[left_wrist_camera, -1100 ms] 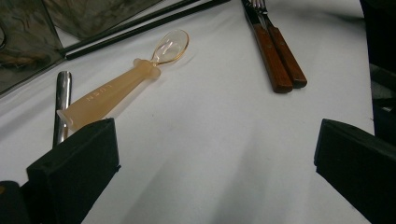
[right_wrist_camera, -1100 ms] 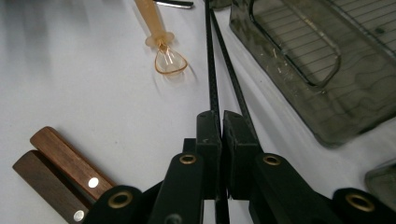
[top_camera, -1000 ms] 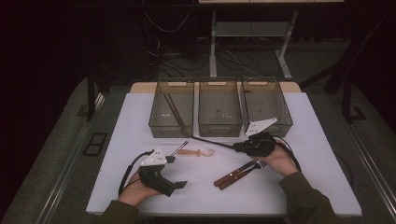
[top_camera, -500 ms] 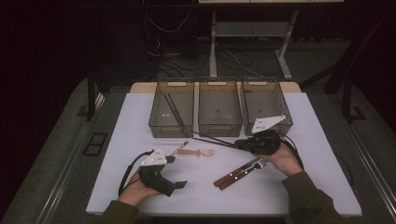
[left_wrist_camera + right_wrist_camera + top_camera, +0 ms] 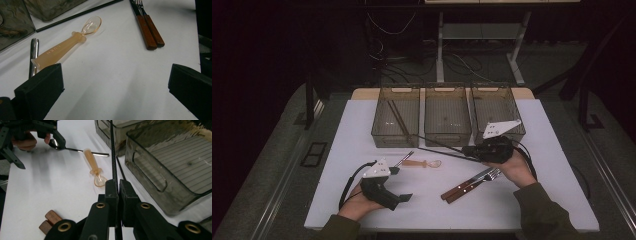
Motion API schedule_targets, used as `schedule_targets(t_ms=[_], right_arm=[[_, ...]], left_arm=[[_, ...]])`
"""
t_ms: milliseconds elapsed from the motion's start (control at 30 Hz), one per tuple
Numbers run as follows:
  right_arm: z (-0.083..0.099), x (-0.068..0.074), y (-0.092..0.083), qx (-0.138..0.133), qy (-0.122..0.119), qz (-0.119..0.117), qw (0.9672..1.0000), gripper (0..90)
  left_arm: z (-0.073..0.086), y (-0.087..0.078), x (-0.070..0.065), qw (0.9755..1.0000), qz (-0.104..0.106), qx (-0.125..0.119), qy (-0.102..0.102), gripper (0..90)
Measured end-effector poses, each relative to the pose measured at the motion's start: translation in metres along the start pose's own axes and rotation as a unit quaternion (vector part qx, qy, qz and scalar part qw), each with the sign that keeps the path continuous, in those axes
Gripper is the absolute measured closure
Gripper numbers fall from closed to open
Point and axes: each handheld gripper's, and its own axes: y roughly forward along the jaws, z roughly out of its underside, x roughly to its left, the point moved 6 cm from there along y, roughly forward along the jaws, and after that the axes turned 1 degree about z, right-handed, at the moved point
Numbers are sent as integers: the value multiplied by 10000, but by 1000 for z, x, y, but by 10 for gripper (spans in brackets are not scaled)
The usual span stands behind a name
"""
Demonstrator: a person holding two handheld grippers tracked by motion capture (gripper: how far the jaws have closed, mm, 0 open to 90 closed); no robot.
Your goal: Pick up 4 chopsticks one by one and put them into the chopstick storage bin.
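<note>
My right gripper (image 5: 469, 150) (image 5: 118, 185) is shut on a thin black chopstick (image 5: 437, 142) (image 5: 113, 152). The stick points left, and its far tip is near the front of the left bin (image 5: 396, 131). A second black chopstick (image 5: 443, 153) (image 5: 77, 16) lies on the white table just below it. My left gripper (image 5: 404, 184) (image 5: 115, 82) rests on the table at the front left. It is open with nothing between its jaws, which face an amber plastic spoon (image 5: 422, 163) (image 5: 67, 47) (image 5: 93, 166).
Three clear brown bins stand in a row at the back: the left one holds chopsticks, then the middle (image 5: 447, 131) and right (image 5: 512, 117) ones. A metal utensil (image 5: 404, 158) (image 5: 33, 55) lies beside the amber spoon. A wooden-handled knife and fork (image 5: 469, 184) (image 5: 147, 27) lie near the right hand.
The right gripper has shifted slightly, and the far tip of the held chopstick has swung up toward the left bin. The left gripper has stayed put.
</note>
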Motion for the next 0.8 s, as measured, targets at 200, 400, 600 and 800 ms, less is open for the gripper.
schedule_targets(t_ms=[200, 400, 600, 800], right_arm=[[-12, -4, -1, -113, 121, 126, 9998, 859], [-23, -10, 5, -119, 287, 334, 9990, 860], [-36, -15, 17, -47, 443, 557, 9975, 859], [-53, -21, 27, -27, 588, 764, 9953, 859]], left_arm=[[0, 2, 0, 10000, -19, -24, -54, 0], [0, 1, 0, 10000, -28, -24, -29, 0], [0, 2, 0, 10000, -9, -20, 13, 0], [-1, 1, 0, 10000, 6, -38, -9, 0]])
